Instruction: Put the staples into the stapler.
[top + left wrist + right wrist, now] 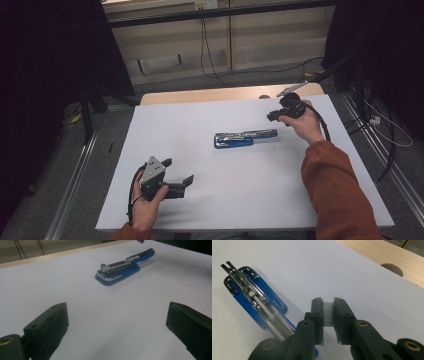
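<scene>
A blue stapler [245,138] lies swung open flat in the middle of the white table top [200,120], its metal staple channel facing up. In the right gripper view the stapler [254,300] is just left of and below my right gripper [328,302], which is shut on a short strip of staples [327,313]. In the high view the right gripper [272,116] hovers just right of the stapler's far end. My left gripper [178,170] rests near the front left of the table, jaws wide open with nothing between them. In its own view the left gripper [117,312] points at the stapler [120,270], well short of it.
A strip of bare wooden table [225,94] with a round hole [264,96] runs along the far edge of the white top. Cables [210,60] trail over the floor beyond. Dark curtains hang at both sides.
</scene>
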Demonstrator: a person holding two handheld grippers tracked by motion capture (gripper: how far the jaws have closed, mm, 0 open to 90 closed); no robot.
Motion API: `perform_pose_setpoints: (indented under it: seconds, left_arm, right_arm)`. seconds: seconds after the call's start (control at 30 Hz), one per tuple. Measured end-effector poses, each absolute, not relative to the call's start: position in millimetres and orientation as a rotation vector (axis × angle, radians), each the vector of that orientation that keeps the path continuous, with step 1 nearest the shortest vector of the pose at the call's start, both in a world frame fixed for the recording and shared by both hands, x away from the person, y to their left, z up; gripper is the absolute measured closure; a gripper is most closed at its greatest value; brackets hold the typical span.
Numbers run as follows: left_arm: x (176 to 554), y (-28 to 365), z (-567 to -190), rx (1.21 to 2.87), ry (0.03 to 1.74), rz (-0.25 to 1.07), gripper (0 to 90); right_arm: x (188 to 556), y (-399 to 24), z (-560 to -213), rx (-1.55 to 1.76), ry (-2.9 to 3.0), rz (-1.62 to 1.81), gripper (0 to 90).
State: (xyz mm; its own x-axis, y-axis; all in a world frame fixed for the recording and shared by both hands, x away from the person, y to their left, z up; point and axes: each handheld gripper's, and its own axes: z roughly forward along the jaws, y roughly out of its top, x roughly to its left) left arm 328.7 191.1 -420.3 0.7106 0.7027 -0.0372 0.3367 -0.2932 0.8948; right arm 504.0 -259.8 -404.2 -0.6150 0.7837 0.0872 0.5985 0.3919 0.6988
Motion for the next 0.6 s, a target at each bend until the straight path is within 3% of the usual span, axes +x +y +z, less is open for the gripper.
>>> perform_pose_setpoints:
  seconds: [0.6]
  left_arm:
    - [329.3,192.2,-419.9,1.896,0.808,0.447,4.6]
  right_arm:
    - [494.8,-240.9,-393.3,1.092,2.430,1.111,79.2]
